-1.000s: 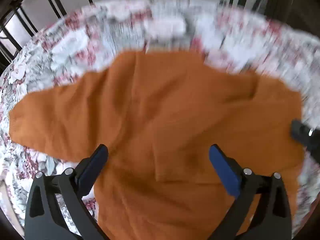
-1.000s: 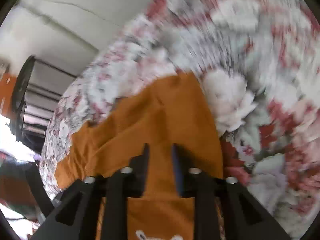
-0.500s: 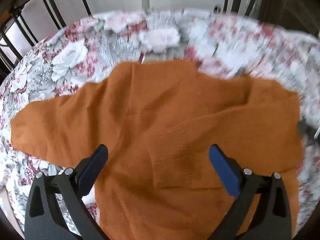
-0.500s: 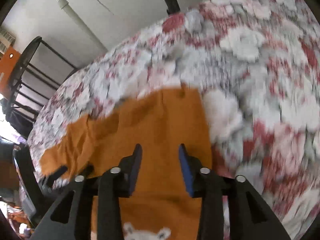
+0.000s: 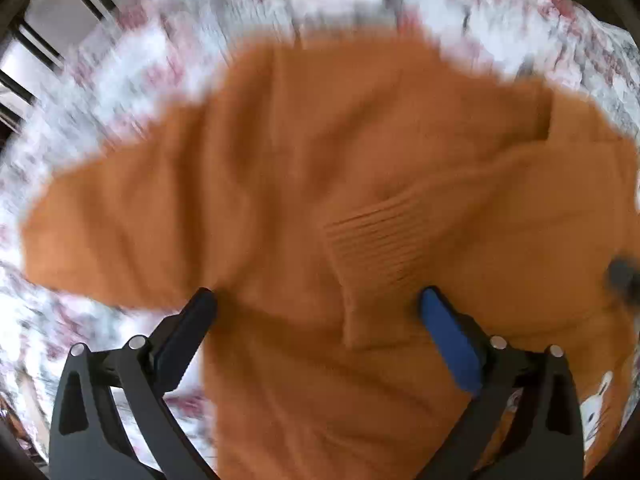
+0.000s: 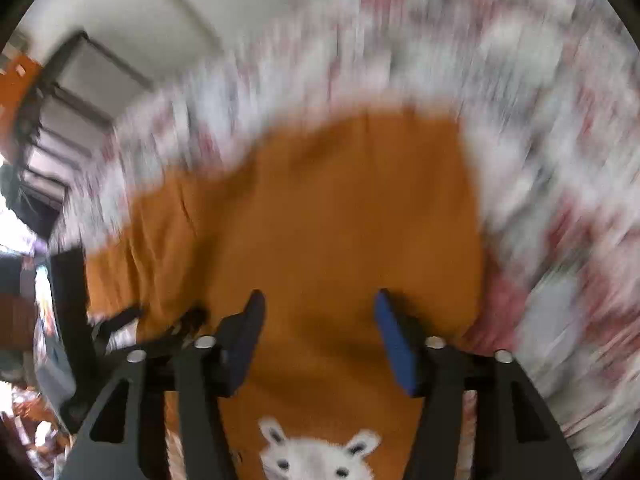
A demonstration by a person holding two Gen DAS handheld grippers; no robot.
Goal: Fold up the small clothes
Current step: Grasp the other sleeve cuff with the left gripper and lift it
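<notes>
1. The orange sweater (image 5: 320,184) lies spread out on a flowery cloth (image 5: 120,76) that covers the flat top under it.
2. One sleeve is folded across the body, and its ribbed cuff (image 5: 372,248) lies near the middle of the sweater.
3. The other sleeve reaches out to the left side of the left wrist view, flat on the cloth.
4. The left gripper (image 5: 318,300) hangs over the sweater, pointing down, with its fingers spread wide. Nothing is pinched between them.
5. The right gripper (image 6: 318,300) is also over the sweater. Its fingers are moving apart, and only flat orange knit shows in the gap. The pads do not squeeze it.
6. The left wrist view shows a dark blurry shape (image 5: 620,276) at the right edge, over the sweater. What it is cannot be told for sure.
7. Only the right wrist view shows the white furry animal face (image 6: 320,456) on the sweater, low between the fingers.
8. That view also shows a pale wall (image 6: 180,8) and a dark metal frame (image 6: 52,120) past the far edge of the cloth.
9. The flowery cloth shows bare all around the sweater, widest on the right of the right wrist view.
10. Both views are blurry.
</notes>
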